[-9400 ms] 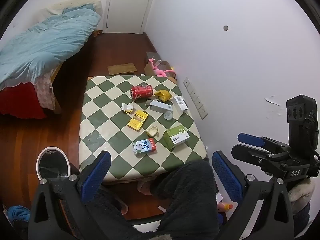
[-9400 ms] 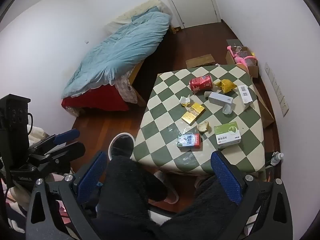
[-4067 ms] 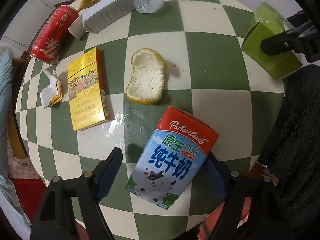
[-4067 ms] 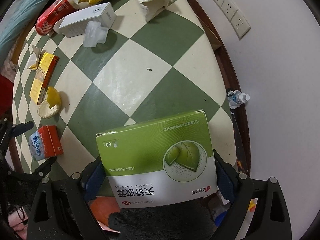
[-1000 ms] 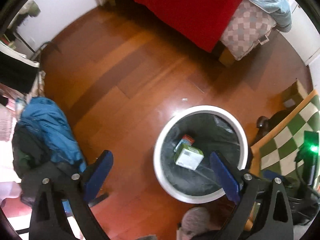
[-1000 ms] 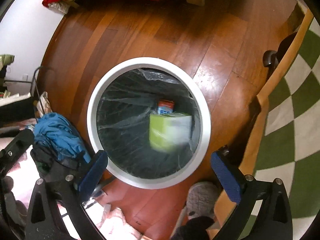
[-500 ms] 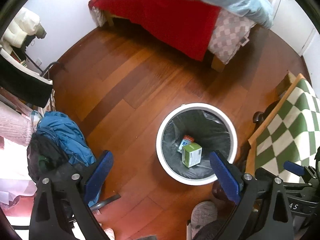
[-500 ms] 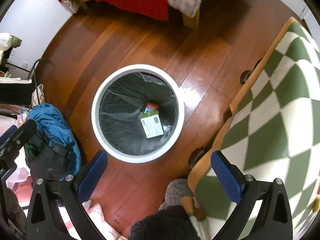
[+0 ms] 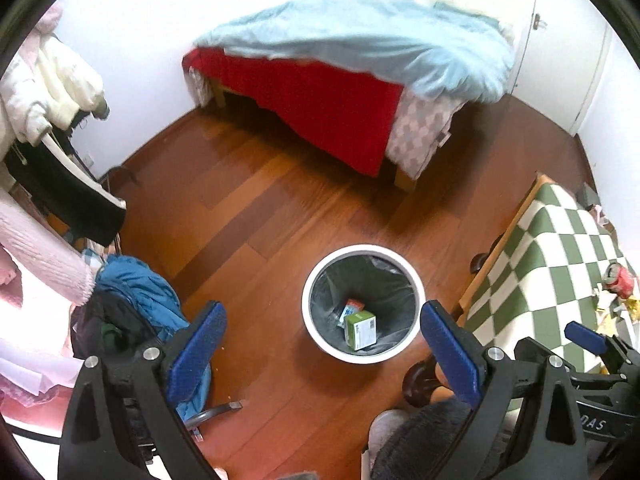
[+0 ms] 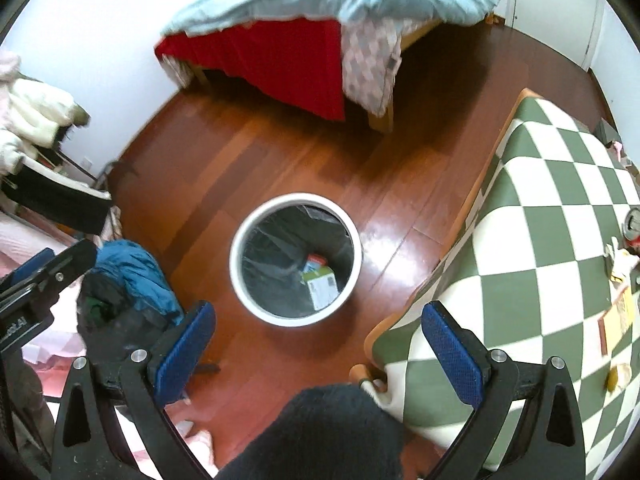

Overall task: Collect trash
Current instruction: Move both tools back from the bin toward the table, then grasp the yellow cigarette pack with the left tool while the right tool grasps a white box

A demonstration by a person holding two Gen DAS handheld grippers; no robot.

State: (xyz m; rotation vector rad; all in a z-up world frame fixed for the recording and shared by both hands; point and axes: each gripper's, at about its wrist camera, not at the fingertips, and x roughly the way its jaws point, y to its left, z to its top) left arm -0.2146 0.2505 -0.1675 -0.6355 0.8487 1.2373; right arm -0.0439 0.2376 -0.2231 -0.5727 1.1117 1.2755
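A white trash bin (image 9: 320, 270) with a black liner stands on the wooden floor; it also shows in the right wrist view (image 10: 256, 220). Inside lie a green box (image 9: 360, 330) (image 10: 322, 284) and a milk carton (image 9: 352, 306) (image 10: 313, 262). My left gripper (image 9: 322, 350) is open and empty, high above the bin. My right gripper (image 10: 318, 346) is open and empty, above the floor between the bin and the checkered table (image 10: 560, 208). A red can (image 9: 618, 280) (image 10: 634, 226), a crumpled wrapper (image 10: 620, 262) and a yellow pack (image 10: 620, 312) lie on the table.
A bed (image 9: 360, 80) with a blue duvet and red sheet stands behind. Blue and dark clothes (image 9: 132, 304) are piled at the left near a coat rack (image 9: 52, 92). An orange peel (image 10: 618, 374) lies near the table's front. My legs are at the bottom.
Both grippers have risen and pulled back from the bin, so it looks smaller and the bed and table show more. The green box and the carton lie still in the bin.
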